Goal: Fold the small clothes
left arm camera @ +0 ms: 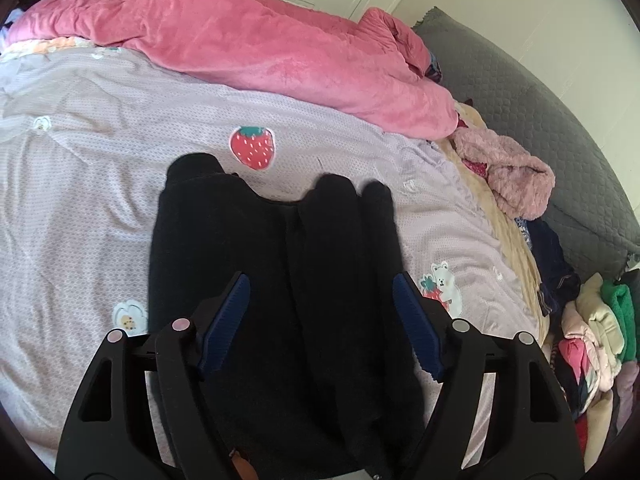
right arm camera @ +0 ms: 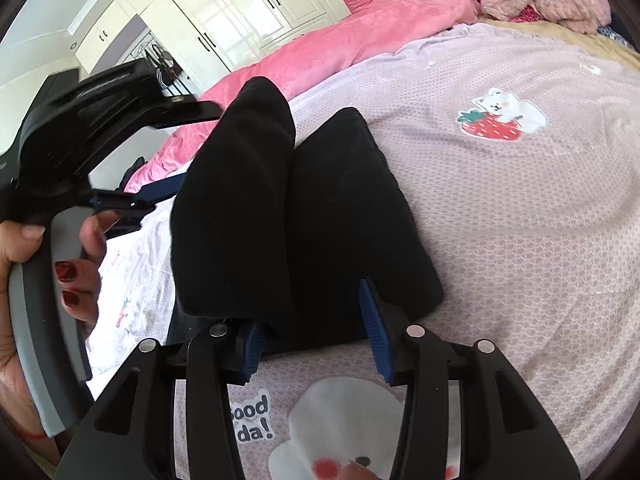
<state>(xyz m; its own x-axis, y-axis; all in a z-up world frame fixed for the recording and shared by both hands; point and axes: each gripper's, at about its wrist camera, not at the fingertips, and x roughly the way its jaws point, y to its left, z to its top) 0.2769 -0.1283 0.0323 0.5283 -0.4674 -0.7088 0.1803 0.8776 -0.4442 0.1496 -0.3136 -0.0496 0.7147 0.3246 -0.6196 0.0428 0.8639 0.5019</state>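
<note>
A small black garment (left arm camera: 272, 264) lies folded lengthwise on the lilac bed sheet (left arm camera: 80, 200), its two leg-like ends pointing away. My left gripper (left arm camera: 320, 280) hovers over its near part, blue pads spread wide and touching nothing. In the right wrist view the same garment (right arm camera: 304, 216) runs away from my right gripper (right arm camera: 308, 312). That gripper's jaws stand apart at the garment's near end; the left pad is partly hidden under the cloth, and neither pad presses on it. A person's hand (right arm camera: 80, 256) holds the left gripper (right arm camera: 188, 148) at the far left.
A rumpled pink blanket (left arm camera: 260, 48) lies across the far side of the bed. A fuzzy pink garment (left arm camera: 508, 172) and a pile of mixed clothes (left arm camera: 592, 332) sit along the right edge by a grey padded headboard (left arm camera: 520, 80). White wardrobes (right arm camera: 240, 12) stand beyond.
</note>
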